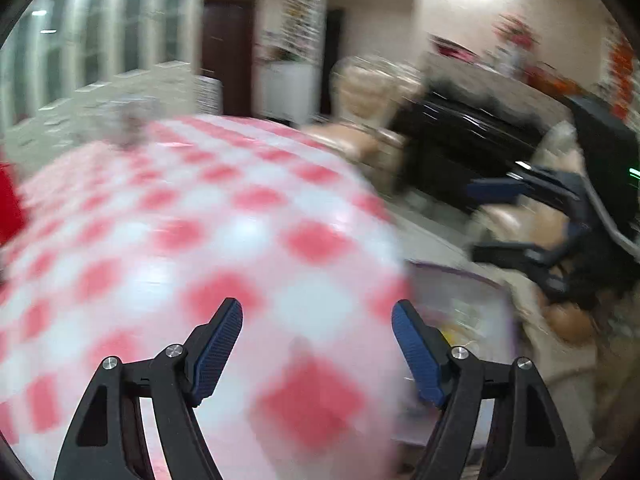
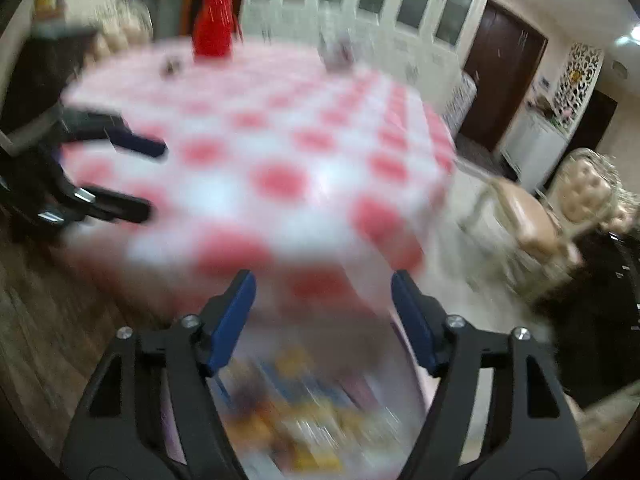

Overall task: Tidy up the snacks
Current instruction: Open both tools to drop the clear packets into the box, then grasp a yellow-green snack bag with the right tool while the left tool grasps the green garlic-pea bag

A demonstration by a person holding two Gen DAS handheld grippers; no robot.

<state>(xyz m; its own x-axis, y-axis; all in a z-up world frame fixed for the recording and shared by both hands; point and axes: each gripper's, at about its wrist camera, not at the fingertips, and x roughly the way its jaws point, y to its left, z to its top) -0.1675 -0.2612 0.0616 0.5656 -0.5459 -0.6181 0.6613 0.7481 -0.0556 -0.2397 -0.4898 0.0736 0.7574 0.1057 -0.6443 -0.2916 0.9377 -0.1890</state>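
Observation:
Both views are blurred by motion. A table with a red-and-white checked cloth fills the left wrist view and shows in the right wrist view. My left gripper is open and empty above the cloth; it shows at the left of the right wrist view. My right gripper is open over a clear bin of colourful snack packets below the table edge. The bin and the right gripper show at the right in the left wrist view.
A red container and a small clear object stand at the table's far side. A beige upholstered chair is to the right of the table. A dark cabinet stands behind. The floor is wood-look.

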